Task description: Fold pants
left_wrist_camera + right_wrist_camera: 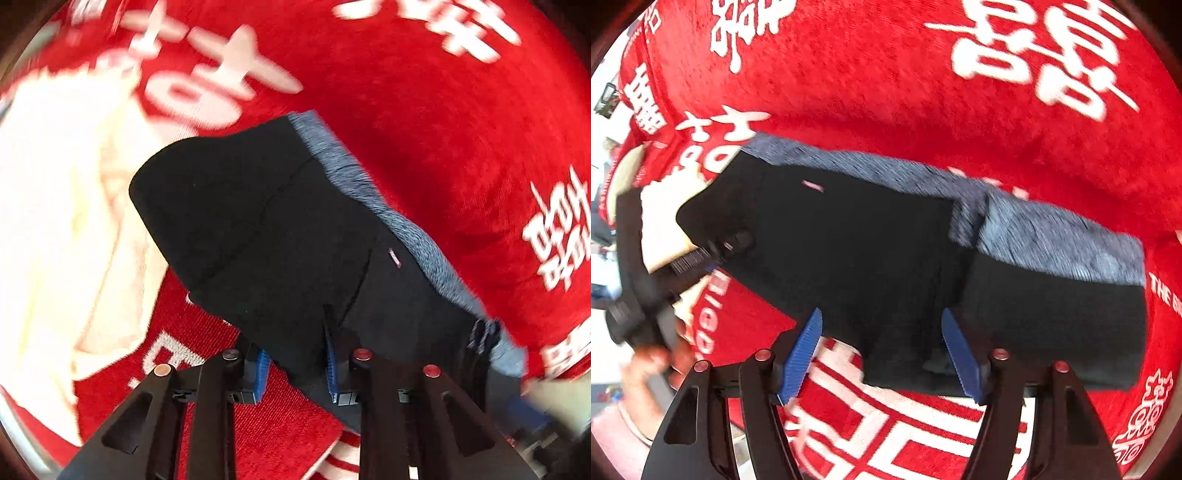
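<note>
Left wrist view: motion blur throughout; white lettering on red cloth (424, 122) unreadable at top and right edge. Cream fabric (55, 206) at left is overexposed and cut by the frame edge. Small tag (394, 257) on pants (258, 229): text illegible. Right wrist view: hand (653, 363) at lower left blurred, partly cut off. Pants' near edge hidden behind right gripper (882, 350) fingers.

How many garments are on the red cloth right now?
2. The black pants with a grey waistband lie between both grippers' fingers; a cream garment lies past their far end, at the left in the left wrist view. Others may be hidden.
</note>
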`<state>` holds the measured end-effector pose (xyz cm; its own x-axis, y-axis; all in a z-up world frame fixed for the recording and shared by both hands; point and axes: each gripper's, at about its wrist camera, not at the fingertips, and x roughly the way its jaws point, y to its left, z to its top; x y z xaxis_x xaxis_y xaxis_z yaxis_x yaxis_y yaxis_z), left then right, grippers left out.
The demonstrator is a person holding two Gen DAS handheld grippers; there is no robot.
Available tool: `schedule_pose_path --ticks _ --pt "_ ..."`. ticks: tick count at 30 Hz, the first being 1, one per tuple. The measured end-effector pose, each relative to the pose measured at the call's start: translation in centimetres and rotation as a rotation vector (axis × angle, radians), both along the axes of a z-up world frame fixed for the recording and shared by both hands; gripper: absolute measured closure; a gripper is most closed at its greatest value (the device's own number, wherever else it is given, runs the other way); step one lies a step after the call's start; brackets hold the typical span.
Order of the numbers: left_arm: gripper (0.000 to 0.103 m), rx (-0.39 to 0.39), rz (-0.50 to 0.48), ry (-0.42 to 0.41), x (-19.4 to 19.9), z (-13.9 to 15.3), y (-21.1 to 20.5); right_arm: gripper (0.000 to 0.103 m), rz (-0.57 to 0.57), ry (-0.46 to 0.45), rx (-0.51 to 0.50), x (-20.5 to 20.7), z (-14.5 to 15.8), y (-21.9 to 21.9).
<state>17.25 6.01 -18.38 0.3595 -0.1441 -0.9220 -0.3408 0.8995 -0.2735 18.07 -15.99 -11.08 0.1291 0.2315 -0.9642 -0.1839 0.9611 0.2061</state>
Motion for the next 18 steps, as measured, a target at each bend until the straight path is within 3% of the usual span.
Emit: schedule_pose_path --ticks 3,5,9,13,18 --pt "0.077 0.106 -0.056 -0.019 0.0 0.8 -1.8 0.02 0.059 0.036 0.04 3.4 1.7 1.7" --pt "0.077 0.156 -0.081 -0.019 0.1 0.8 -2.5 0.02 0.108 0.066 0.069 6.2 2.7 3.6" --pt "0.077 0.197 -0.101 -0.022 0.2 0.7 -3.1 0.014 0.227 0.225 0.094 11.2 2.2 9.8" --pt "0.077 0.249 -0.129 -0.028 0.1 0.8 -4.1 0.011 0.407 0.305 0.024 13.4 1.0 17.9" --pt "0.077 0.265 -0.137 -0.027 -0.1 1.1 -3.8 0.011 0.593 0.426 -0.102 13.3 -2.8 26.3"
